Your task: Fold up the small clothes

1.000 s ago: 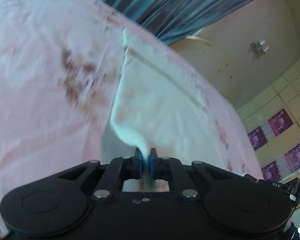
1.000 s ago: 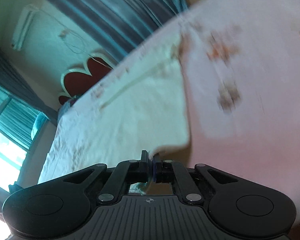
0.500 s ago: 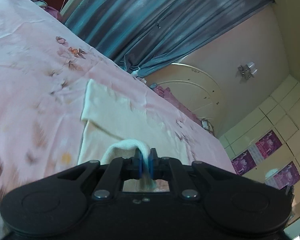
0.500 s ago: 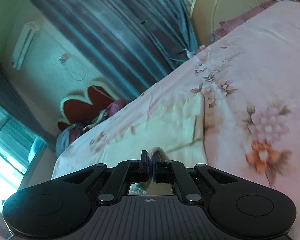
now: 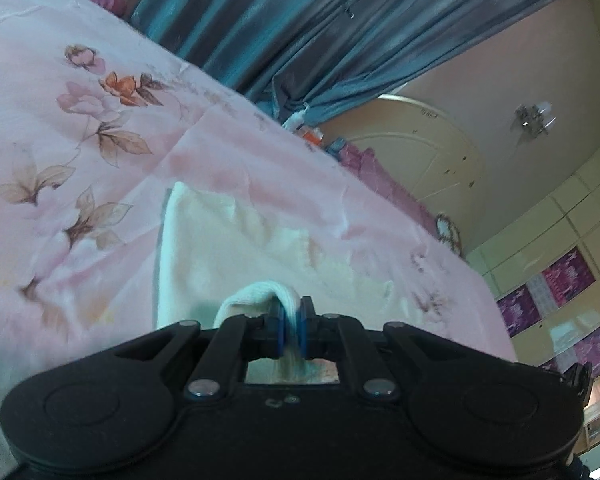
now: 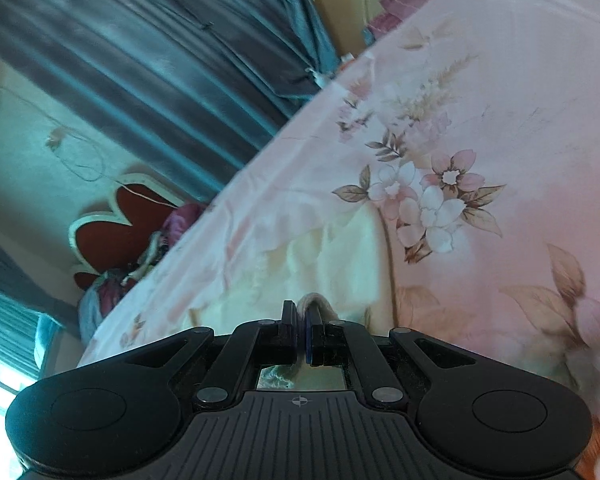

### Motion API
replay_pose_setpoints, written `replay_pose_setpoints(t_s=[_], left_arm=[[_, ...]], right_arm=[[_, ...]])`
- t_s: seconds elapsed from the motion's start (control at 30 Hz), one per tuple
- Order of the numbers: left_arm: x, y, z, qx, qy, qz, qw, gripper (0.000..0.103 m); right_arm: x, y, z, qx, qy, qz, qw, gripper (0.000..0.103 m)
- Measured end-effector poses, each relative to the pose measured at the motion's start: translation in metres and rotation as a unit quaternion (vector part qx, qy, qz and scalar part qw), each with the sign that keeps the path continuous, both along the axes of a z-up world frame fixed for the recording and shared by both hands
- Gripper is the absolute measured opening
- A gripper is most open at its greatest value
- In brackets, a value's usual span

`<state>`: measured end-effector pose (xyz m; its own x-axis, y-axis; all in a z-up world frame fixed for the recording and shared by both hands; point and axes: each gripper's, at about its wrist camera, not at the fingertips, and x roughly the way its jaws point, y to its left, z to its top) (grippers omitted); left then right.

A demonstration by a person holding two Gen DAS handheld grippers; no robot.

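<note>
A small cream-white garment (image 5: pixel 236 248) lies on a pink flowered bed sheet (image 5: pixel 52 128). In the left wrist view its near edge curls up into my left gripper (image 5: pixel 292 312), which is shut on that hem. The right wrist view shows the same garment (image 6: pixel 332 264) stretching away over the sheet (image 6: pixel 500 120), with a pinch of its edge clamped in my right gripper (image 6: pixel 302 316), also shut. Both held edges are folded back over the cloth lying beyond them. The part of the garment under the gripper bodies is hidden.
Blue-grey curtains (image 5: pixel 300 28) hang behind the bed. A cream headboard (image 5: pixel 412 156) with purple bedding stands at one end, and a red heart-shaped headboard (image 6: pixel 116 216) with a heap of clothes at the other. Wall cupboards (image 5: pixel 560 264) fill the right.
Both grippers have carried the held edge far across the bed over the garment. The cloth, hanging stretched before, now lies flat ahead with less of it showing. The views have steadied.
</note>
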<state>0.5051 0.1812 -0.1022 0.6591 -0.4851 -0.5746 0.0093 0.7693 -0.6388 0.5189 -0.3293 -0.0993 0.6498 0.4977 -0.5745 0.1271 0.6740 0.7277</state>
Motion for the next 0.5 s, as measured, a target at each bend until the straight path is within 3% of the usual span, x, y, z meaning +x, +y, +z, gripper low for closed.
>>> replay_pose_setpoints(t_s=[0.17,0.23,0.27,0.3,0.33,0.4,0.47,0.5], left_arm=[[0.023,0.003,-0.013,-0.009,-0.002,-0.014,0.9999,0.012],[0.023,0.005,-0.013,-0.025,-0.022,-0.011,0.9994,0.028],[0.023,0.006,-0.012,-0.029,-0.029,-0.010,0.9991,0.031],[0.023,0.006,-0.011,-0.028,-0.035,-0.010,0.9989,0.040],[0.022,0.006,-0.009,-0.021,-0.044,-0.005,0.9988,0.060],[0.018,0.009,-0.004,-0.007,-0.065,0.014,0.9977,0.079],[0.020,0.010,-0.001,-0.001,-0.070,0.007,0.9976,0.075],[0.023,0.009,0.000,0.013,-0.067,-0.002,0.9977,0.068]], right_arm=[[0.028,0.007,-0.014,-0.022,0.011,0.010,1.000,0.003],[0.032,0.011,-0.011,-0.045,-0.003,0.008,0.999,0.006],[0.033,0.011,-0.008,-0.051,-0.012,0.003,0.999,0.027],[0.031,0.011,-0.005,-0.058,-0.022,-0.008,0.998,0.069],[0.029,0.011,0.000,-0.072,-0.038,-0.021,0.996,0.082],[0.027,0.009,0.005,-0.076,-0.055,-0.021,0.995,0.085],[0.027,0.012,0.007,-0.089,-0.056,0.001,0.994,0.084],[0.029,0.015,0.007,-0.103,-0.058,0.013,0.993,0.076]])
